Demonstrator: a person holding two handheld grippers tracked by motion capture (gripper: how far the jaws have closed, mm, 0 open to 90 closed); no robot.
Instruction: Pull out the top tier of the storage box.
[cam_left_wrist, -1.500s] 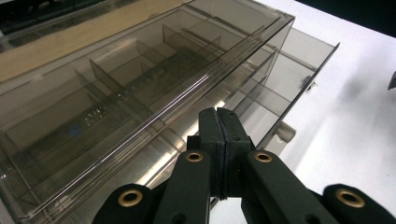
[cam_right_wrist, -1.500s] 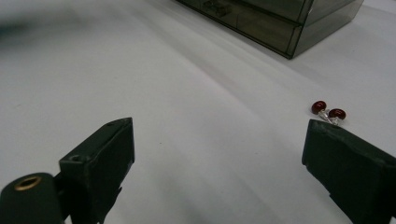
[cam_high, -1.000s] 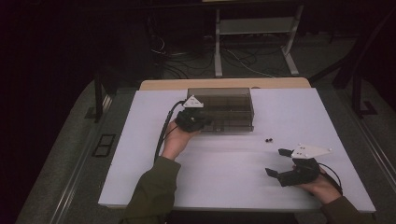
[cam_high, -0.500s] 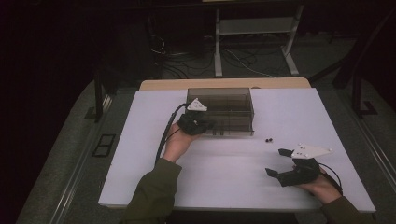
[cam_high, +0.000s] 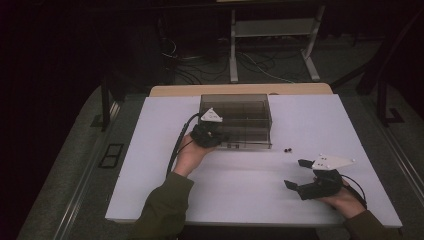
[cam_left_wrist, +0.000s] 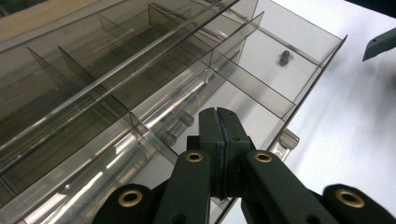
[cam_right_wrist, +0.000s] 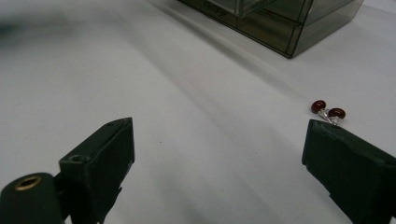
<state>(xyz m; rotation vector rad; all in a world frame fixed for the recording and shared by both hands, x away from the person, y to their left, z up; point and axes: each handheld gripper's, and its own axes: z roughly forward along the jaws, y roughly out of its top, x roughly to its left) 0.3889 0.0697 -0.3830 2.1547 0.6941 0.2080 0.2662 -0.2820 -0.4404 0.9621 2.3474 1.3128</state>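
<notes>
A smoked, see-through compartment box (cam_high: 236, 120) stands at the far middle of the white table (cam_high: 150, 165), and everything else is placed from it. The left gripper (cam_high: 216, 137) sits at the box's near left corner, held in the person's left hand (cam_high: 187, 155). In the left gripper view its two black jaws are clenched flat against each other with nothing between them, the tips (cam_left_wrist: 218, 122) hanging over the pulled-out drawer tray (cam_left_wrist: 261, 88) at the box's front. Thin dividers split that tray into cells. In the cell beyond the jaw tips, toward the tray's far corner, lies one small dark bead (cam_left_wrist: 284, 57). The cell right under the tips looks bare, though glare off the plastic makes it hard to read.

Just off the box's near right corner, on the bare table, lie two small red stud earrings (cam_right_wrist: 328, 112) with clear backs, touching or nearly touching each other; in the high view they show as two dark dots (cam_high: 287, 149).

The right gripper (cam_high: 300, 174) is well apart from the box, toward the table's near right, resting low in the right hand (cam_high: 345, 200). Its jaws stand released and wide, holding nothing. In the right gripper view the earrings lie just beyond the tip of the jaw on that view's right side, apart from it, with the box's corner (cam_right_wrist: 289, 32) farther off behind them.
</notes>
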